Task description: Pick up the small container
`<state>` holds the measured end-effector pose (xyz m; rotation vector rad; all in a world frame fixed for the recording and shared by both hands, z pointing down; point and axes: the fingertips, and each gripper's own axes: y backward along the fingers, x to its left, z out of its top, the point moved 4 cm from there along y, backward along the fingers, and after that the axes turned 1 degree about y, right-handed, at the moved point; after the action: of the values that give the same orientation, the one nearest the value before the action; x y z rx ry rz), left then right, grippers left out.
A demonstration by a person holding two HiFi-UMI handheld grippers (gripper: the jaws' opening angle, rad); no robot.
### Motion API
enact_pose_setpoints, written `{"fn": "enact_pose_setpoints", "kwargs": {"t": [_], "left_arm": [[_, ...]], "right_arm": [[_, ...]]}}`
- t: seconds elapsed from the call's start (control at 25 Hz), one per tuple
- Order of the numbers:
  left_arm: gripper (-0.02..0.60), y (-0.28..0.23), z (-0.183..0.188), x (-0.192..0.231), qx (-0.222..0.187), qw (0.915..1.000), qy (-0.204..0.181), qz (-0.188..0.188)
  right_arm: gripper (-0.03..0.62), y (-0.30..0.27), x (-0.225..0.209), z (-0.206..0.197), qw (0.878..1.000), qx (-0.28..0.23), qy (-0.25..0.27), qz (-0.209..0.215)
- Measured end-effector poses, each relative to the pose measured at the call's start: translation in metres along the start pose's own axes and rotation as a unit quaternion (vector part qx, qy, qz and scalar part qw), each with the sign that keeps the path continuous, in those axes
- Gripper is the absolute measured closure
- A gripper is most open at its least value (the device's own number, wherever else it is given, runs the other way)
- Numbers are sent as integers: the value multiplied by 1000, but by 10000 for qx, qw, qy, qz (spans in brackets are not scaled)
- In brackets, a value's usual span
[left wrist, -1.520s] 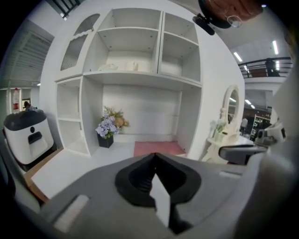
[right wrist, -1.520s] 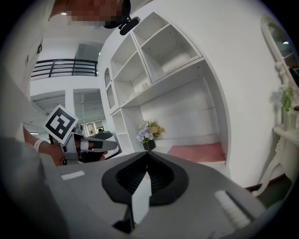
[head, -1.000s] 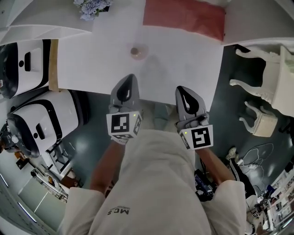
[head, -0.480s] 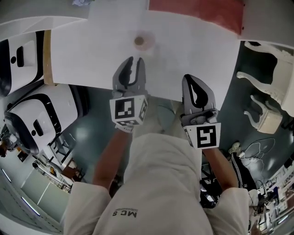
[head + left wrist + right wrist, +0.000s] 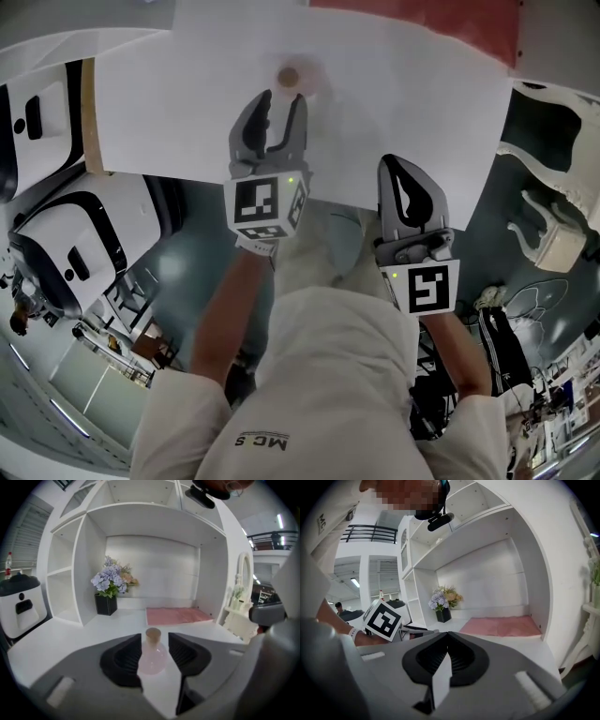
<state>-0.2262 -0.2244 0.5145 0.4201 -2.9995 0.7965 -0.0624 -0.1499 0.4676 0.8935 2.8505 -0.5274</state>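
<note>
So far the left tool (image 5: 283,101), its jaws just opened wide, frames the flask (image 5: 288,77) standing on the tabletop (image 5: 394,94), seemingly untouched. Closing and lifting remain. The right tool (image 5: 403,172) hangs pressed together, empty.

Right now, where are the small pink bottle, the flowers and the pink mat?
small pink bottle (image 5: 152,657): left gripper view, its round body.
flowers (image 5: 110,579): left gripper view, the blooms.
pink mat (image 5: 176,615): left gripper view, its middle.
</note>
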Motion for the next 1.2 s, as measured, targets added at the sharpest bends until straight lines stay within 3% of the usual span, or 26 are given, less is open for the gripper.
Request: {"fn": "enact_pose_setpoints", "kwargs": {"t": [0.48,0.8,1.2], "left_arm": [[373,-34,-9,13,-198,9998,27,-91],[440,-52,-13,14,-172,9996,-182,-148],[442,-51,-15,14,-214,9995,-222,-80]], "right_arm": [[597,-7,8,-8,9997,43,-88,-228],[598,-10,1,-13,9994,163,-1,-320],[597,-9,-7,-15,9991,176,-14,-382]]}}
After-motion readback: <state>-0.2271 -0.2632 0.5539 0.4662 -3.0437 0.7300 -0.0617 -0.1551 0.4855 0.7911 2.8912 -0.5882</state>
